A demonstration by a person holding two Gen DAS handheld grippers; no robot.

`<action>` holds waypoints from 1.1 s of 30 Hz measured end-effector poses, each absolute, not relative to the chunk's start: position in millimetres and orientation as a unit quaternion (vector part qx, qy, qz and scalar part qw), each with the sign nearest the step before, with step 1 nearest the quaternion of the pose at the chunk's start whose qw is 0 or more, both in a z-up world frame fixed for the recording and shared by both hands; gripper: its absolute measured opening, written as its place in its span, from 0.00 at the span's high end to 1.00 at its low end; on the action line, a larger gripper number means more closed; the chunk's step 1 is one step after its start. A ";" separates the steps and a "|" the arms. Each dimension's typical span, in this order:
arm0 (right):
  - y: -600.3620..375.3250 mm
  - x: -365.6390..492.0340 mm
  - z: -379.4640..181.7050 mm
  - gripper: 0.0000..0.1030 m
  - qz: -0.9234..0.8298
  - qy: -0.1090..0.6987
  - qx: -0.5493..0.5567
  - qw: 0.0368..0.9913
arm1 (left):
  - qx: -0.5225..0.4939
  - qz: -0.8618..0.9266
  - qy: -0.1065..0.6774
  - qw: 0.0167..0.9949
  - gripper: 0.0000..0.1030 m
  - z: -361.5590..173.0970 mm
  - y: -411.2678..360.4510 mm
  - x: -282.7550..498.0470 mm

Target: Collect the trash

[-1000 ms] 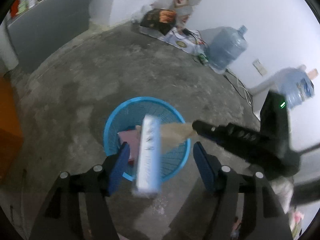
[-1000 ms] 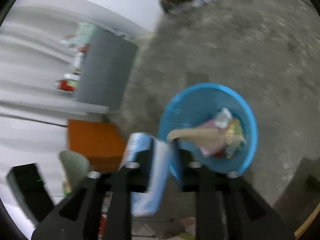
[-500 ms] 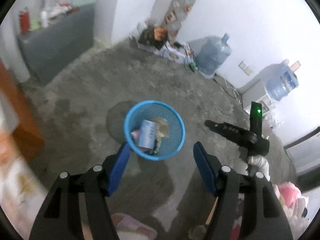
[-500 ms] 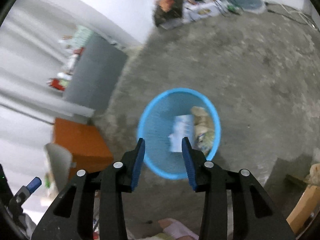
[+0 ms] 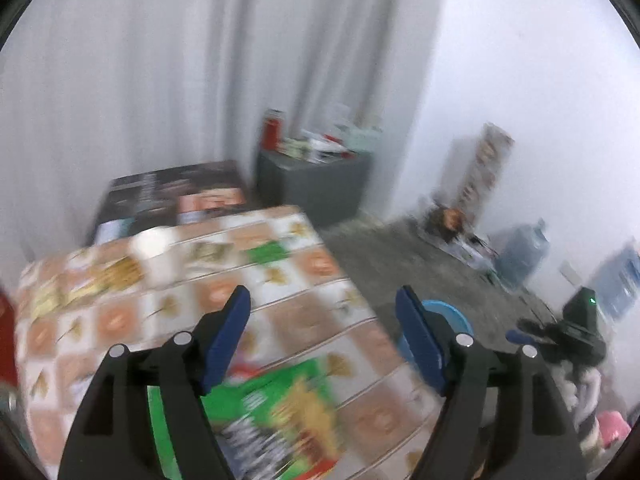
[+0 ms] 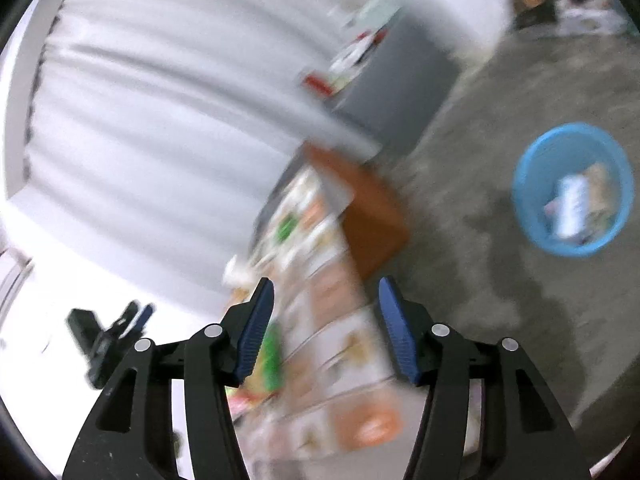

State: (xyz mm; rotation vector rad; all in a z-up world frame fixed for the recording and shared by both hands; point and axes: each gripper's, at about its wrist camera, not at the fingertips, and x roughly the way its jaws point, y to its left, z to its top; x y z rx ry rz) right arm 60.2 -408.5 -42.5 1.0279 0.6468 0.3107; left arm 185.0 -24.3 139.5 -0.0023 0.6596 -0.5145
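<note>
My worktop (image 5: 304, 344) wears a tile-patterned cloth, and on it I see a green packet (image 5: 280, 420) near me and a white cup (image 5: 158, 256) farther off. On the bare concrete floor (image 6: 500, 280) stands the blue basket (image 6: 524, 184) with trash inside.

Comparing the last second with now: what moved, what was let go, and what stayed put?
Both pieces of trash were let go into the blue basket; the white-and-blue packet now lies inside. Both views swung up from the basket to the patterned tablecloth. The left hand-held gripper and right hand-held gripper are empty, jaws opening. The basket stayed on the floor.
</note>
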 end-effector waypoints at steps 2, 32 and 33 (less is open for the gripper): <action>-380.7 64.8 -40.2 0.47 0.181 0.315 0.483 0.797 | -0.022 -0.217 0.310 0.926 0.29 131.6 18.0 161.7; -134.2 133.4 -124.7 0.48 0.272 0.426 0.650 0.567 | -0.217 -0.156 0.307 0.913 0.29 16.8 183.0 60.8; -133.7 131.9 -125.6 0.50 0.268 0.424 0.650 0.571 | -0.219 -0.160 0.308 0.912 0.29 15.3 181.7 61.5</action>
